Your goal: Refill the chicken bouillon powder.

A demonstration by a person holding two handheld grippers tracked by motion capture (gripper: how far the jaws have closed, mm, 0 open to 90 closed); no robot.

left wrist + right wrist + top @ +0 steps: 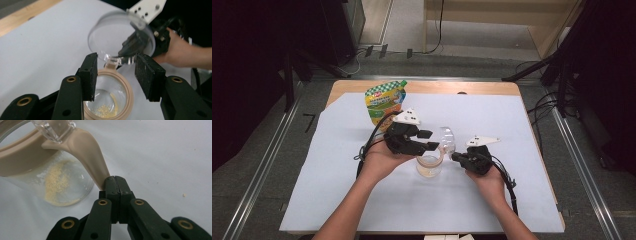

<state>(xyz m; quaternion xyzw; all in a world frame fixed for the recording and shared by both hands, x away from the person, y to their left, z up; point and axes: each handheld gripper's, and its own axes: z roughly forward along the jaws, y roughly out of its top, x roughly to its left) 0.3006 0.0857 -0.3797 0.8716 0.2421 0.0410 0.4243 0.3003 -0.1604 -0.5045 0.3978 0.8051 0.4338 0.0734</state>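
1. A white-covered counter (337, 165) carries a snack pouch (385, 101) at its far edge.
2. At mid-counter stands a glass jar (429, 169), rigid, breakable, likely slick, its clear lid (117, 35) flipped open.
3. The right hand-held gripper (115, 185), fully closed, pinches the jar's beige tab (90, 157), the safest hold.
4. The left hand-held gripper (115, 75) hovers half-open above the rim, holding nothing.

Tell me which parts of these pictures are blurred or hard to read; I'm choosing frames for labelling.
High view: the clear jar and its lid almost vanish against the pale sheet. Left gripper view: the raised lid is motion-smeared. Right gripper view: jar rim soft, right gripper sharp.
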